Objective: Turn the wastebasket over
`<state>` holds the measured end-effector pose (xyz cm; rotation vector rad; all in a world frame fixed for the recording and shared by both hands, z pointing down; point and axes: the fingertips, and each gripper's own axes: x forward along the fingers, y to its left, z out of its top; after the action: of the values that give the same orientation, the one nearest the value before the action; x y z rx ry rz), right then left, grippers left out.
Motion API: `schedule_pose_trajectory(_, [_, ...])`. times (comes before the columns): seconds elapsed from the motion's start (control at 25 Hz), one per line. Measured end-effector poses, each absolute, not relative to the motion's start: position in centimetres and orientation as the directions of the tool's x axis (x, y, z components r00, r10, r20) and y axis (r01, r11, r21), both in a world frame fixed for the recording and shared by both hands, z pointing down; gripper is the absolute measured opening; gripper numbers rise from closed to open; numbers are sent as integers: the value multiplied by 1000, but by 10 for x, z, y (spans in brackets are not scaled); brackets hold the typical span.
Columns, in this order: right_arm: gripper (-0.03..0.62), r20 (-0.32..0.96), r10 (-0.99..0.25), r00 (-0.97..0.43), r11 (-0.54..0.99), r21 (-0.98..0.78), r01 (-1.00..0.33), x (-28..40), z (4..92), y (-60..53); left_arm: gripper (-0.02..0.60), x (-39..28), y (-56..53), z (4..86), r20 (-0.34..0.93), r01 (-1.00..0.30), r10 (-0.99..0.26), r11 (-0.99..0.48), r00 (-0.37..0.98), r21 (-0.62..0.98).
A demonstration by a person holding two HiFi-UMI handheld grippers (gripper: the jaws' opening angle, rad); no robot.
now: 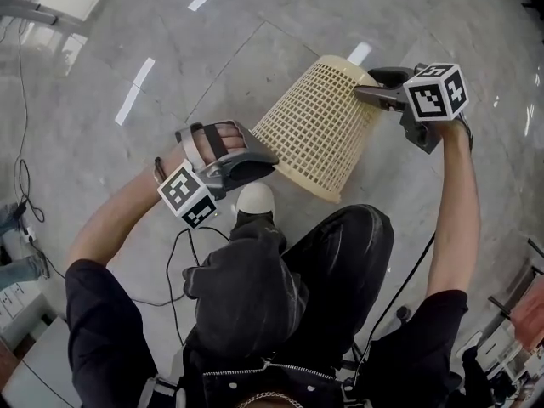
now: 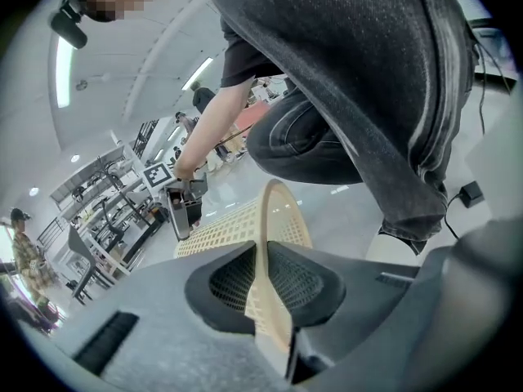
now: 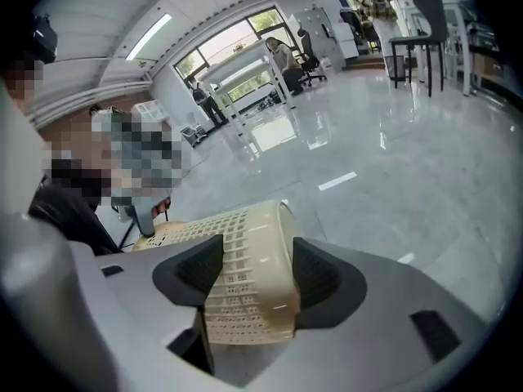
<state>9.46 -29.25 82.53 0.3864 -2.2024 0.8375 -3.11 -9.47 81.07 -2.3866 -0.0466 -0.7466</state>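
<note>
A cream lattice wastebasket (image 1: 319, 126) hangs tilted on its side above the grey floor, wide mouth toward the person's legs and narrow base pointing away. My left gripper (image 1: 265, 161) is shut on the thin rim wall at the mouth; in the left gripper view that rim (image 2: 274, 219) runs edge-on between the pads of the left gripper (image 2: 265, 288). My right gripper (image 1: 364, 90) is at the base end. In the right gripper view the basket's base corner (image 3: 245, 276) lies between the wide-apart jaws of the right gripper (image 3: 257, 280), and I see no squeeze on it.
The person's white shoe (image 1: 255, 199) stands on the floor just below the basket, with dark trousers (image 1: 340, 253) behind it. Black cables (image 1: 178, 253) trail on the floor at the left. Racks, desks (image 3: 425, 47) and other people (image 2: 20, 251) stand far off.
</note>
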Motion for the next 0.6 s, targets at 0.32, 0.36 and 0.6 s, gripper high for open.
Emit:
schedule_pose_trajectory(0.32, [253, 757, -138, -638, 779, -315, -542, 110, 800, -304, 44, -18, -115, 825, 500, 122, -185, -845, 846, -520])
schedule_pose_trajectory(0.36, [252, 765, -154, -626, 784, -291, -548, 114, 796, -307, 44, -16, -122, 830, 497, 102, -194, -856, 846, -507])
schedule_pose_trajectory(0.6, [245, 807, -191, -559, 792, -210, -574, 141, 779, -312, 45, 5, -146, 851, 494, 88, -212, -853, 843, -515])
